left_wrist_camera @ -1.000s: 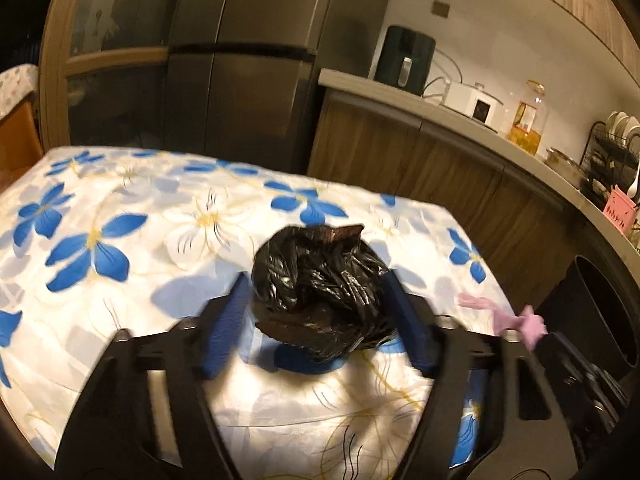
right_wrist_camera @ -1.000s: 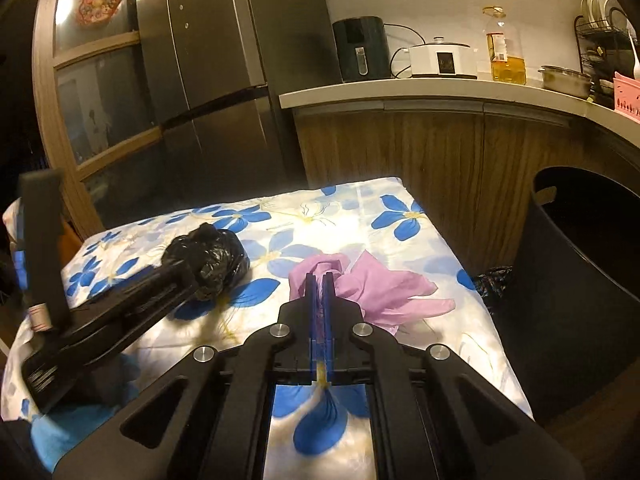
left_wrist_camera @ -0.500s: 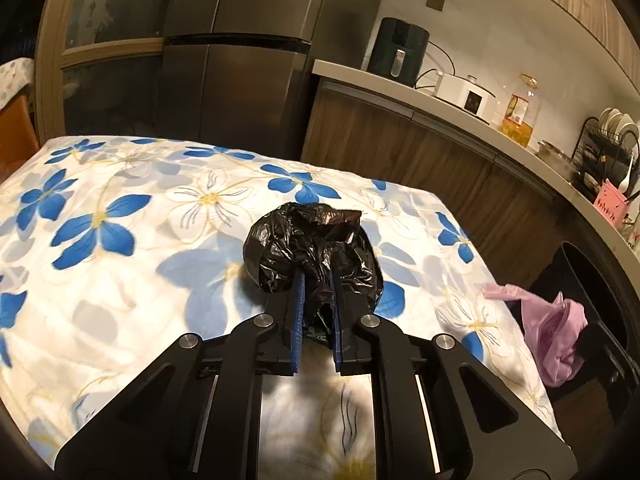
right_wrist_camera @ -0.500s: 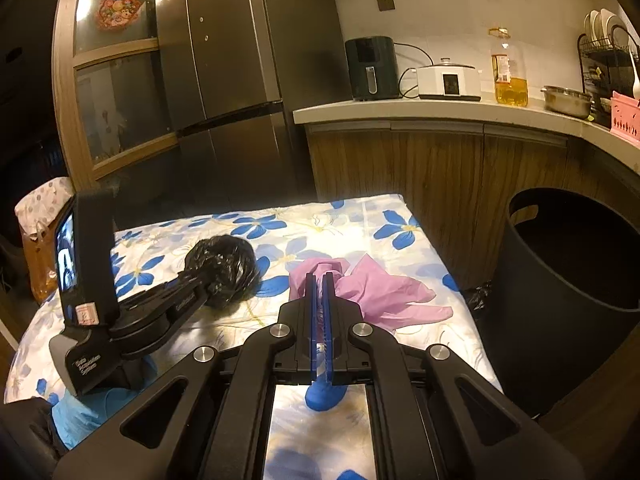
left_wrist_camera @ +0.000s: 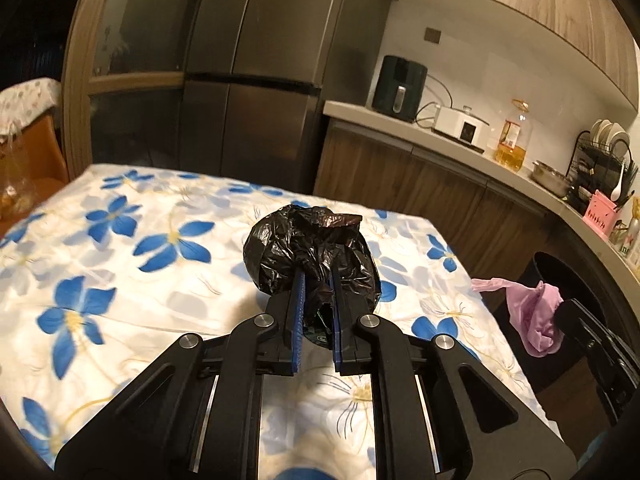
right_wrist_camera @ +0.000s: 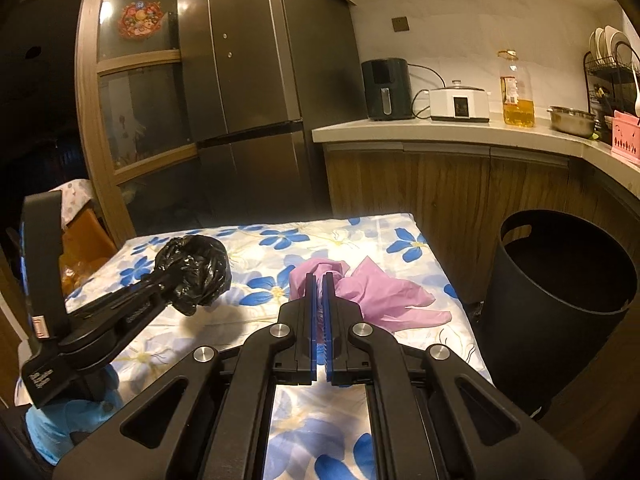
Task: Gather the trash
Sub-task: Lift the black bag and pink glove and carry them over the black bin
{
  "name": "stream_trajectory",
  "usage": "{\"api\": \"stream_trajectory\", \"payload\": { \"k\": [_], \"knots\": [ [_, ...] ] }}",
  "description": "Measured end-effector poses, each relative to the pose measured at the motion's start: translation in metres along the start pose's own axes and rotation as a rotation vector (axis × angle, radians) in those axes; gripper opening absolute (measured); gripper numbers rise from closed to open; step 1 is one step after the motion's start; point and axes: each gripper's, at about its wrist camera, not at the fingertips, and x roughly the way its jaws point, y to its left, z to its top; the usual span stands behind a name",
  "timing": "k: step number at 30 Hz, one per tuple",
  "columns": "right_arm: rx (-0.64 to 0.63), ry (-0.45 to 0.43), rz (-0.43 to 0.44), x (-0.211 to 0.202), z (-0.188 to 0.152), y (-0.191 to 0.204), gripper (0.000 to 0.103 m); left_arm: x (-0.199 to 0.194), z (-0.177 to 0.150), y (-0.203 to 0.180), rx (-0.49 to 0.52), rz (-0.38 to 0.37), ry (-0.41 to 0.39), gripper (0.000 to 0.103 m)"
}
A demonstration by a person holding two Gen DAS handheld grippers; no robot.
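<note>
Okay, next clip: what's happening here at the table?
A person is clearing trash off a floral-covered table with a handheld gripper in each hand. The left gripper is shut on a crumpled black plastic bag, and the right gripper is shut on a pink plastic bag. Both bags look lifted clear of the cloth. An open black bin stands on the floor off the table's right edge; neither bag is in it yet.

Dim kitchen; steel fridge (right_wrist_camera: 256, 80); wooden cabinets (right_wrist_camera: 448, 196); pale countertop (right_wrist_camera: 440, 132); white wall (right_wrist_camera: 460, 20)
</note>
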Motion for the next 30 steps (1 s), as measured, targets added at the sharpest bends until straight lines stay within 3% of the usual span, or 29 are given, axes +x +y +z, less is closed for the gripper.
{"api": "stream_trajectory", "payload": {
  "k": [12, 20, 30],
  "knots": [
    [0.003, -0.056, -0.015, -0.027, 0.008, -0.007, 0.003, -0.034, 0.009, -0.022, 0.049, -0.026, -0.057, 0.010],
    [0.029, -0.113, -0.073, -0.050, 0.015, -0.031, 0.003, -0.040, 0.013, -0.056, 0.098, -0.072, -0.077, 0.010],
    [0.062, -0.188, -0.204, -0.083, 0.024, -0.078, 0.004, -0.050, 0.021, -0.126, 0.177, -0.205, -0.118, 0.010]
  ]
}}
